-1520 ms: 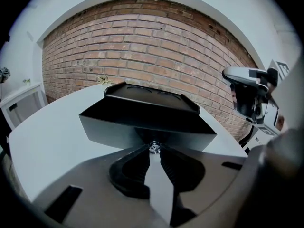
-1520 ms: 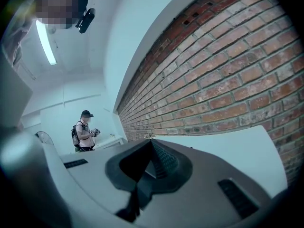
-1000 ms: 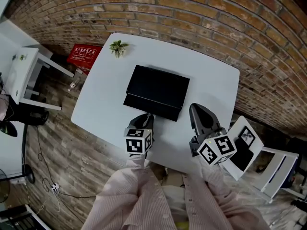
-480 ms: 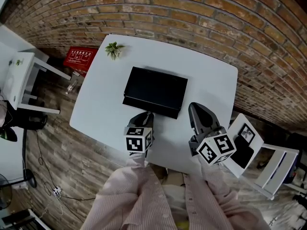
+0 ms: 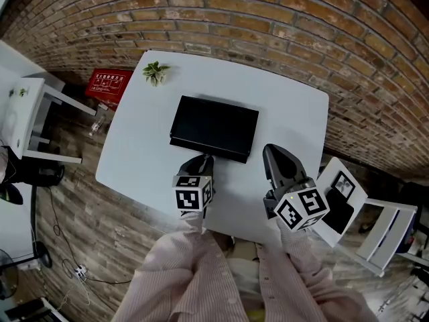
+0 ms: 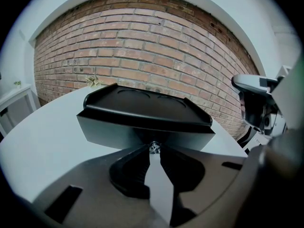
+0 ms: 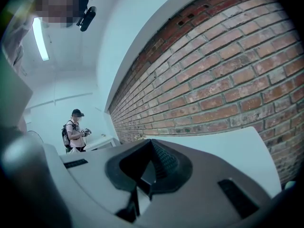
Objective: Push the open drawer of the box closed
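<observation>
Nearest, the left gripper (image 5: 204, 161) has its jaws pinched narrowly on the small metal knob (image 6: 153, 147) of the drawer (image 6: 142, 132), at the black box's (image 5: 214, 123) 6 o'clock. The right gripper (image 5: 270, 151), jaws together on nothing, is held apart at its 4 o'clock. The box sits mid-surface (image 5: 288, 113) with the drawer front almost flush, and a small plant (image 5: 155, 72) stands farther off at 10 o'clock.

Brick-walled room around my white table (image 5: 298, 109)
A red brick wall (image 5: 281, 19) runs behind it, and grey-brown wood plank floor (image 5: 87, 213) lies below me. A white side table (image 5: 27, 109) stands at my left, a white chair (image 5: 382, 237) at my right, and a strip light (image 7: 40, 39) glows overhead.
</observation>
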Available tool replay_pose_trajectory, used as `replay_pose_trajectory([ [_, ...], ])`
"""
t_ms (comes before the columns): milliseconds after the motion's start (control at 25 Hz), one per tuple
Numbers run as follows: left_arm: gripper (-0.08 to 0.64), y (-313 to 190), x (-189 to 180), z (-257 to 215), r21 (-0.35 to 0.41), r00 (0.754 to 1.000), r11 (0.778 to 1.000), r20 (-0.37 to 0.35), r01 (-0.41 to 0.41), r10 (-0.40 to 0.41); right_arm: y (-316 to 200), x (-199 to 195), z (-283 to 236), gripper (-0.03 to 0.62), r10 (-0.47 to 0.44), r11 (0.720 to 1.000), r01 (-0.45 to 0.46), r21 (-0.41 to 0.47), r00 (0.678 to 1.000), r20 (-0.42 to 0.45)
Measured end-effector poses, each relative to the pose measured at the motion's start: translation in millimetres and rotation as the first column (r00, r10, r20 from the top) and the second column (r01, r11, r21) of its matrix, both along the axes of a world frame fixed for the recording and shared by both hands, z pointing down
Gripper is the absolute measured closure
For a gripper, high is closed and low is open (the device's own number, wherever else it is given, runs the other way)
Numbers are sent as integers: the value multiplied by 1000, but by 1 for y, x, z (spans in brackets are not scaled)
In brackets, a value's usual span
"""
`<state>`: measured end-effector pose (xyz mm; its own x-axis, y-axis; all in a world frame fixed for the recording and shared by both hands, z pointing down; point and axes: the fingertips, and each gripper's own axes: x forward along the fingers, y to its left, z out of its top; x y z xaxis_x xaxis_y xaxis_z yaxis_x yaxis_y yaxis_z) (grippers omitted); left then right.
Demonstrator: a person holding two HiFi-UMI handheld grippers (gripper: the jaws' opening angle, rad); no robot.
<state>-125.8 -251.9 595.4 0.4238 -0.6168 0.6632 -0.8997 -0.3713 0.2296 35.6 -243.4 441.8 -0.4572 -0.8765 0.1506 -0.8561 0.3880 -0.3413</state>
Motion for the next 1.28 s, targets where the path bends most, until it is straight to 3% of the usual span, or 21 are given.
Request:
replay_pose_trajectory([
  [1120,494,-19,7,0,18,1000,1000,-10,21,-21,1,19,0,589,50,999,-50,-2,999,-3],
  [1280,464,-18,3,-1,43,998,998,-24,51,-50,1,19,0,589,50,999,-50,-5,999,-1],
])
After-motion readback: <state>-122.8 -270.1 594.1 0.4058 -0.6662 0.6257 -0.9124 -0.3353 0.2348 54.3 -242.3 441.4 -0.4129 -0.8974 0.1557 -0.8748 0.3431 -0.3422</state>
